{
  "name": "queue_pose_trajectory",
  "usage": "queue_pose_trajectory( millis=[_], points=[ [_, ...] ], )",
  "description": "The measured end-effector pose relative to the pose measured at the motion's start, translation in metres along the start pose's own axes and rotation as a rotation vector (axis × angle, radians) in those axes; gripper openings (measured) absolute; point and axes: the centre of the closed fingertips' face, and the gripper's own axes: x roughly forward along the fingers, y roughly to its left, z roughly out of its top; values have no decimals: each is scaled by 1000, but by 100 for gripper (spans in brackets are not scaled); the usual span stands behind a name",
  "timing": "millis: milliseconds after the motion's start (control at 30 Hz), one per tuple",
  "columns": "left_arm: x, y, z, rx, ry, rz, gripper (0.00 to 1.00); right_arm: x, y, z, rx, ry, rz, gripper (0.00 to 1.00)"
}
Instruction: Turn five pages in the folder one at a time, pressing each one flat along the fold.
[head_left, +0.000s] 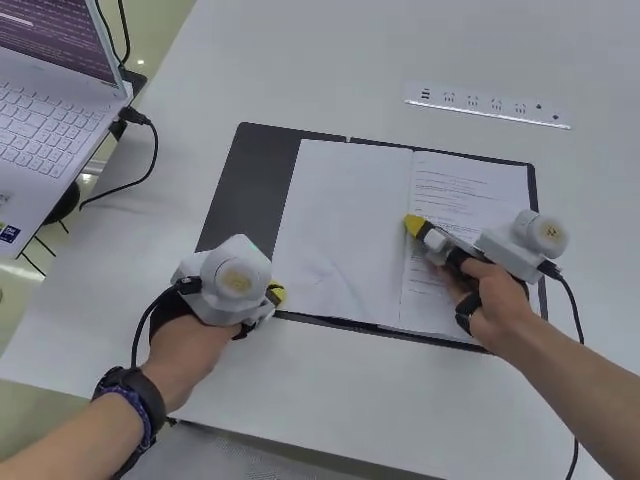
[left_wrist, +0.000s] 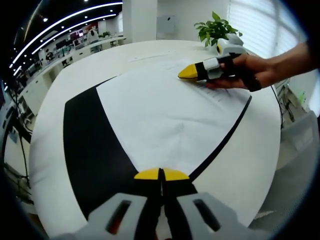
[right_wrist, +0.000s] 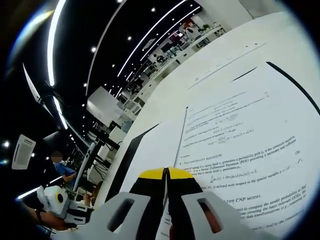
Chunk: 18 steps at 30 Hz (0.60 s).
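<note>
Folder (head_left: 250, 185) lies open on the worktop (head_left: 330, 60). I see the left hand-held gripper (head_left: 274, 294), jaws together, at its near edge. The right hand-held gripper (head_left: 413, 227), also closed, rests on the page (head_left: 470, 200) by the fold.

Black folder (head_left: 245, 180) open flat; white pages (head_left: 345, 225)

An open-plan office: a white tabletop (head_left: 330, 60) with built-in power sockets (head_left: 488, 106), a laptop (head_left: 50, 90), rows of desks (left_wrist: 80, 50), ceiling light strips (right_wrist: 56, 25), a potted plant (left_wrist: 215, 27).
</note>
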Motion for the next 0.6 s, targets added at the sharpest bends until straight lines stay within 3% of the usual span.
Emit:
queue_pose_trajectory(
  millis=[600],
  points=[
    [1, 1, 0, -11, -6, 1, 0, 14, 13, 15, 59, -76, -20, 0]
  ],
)
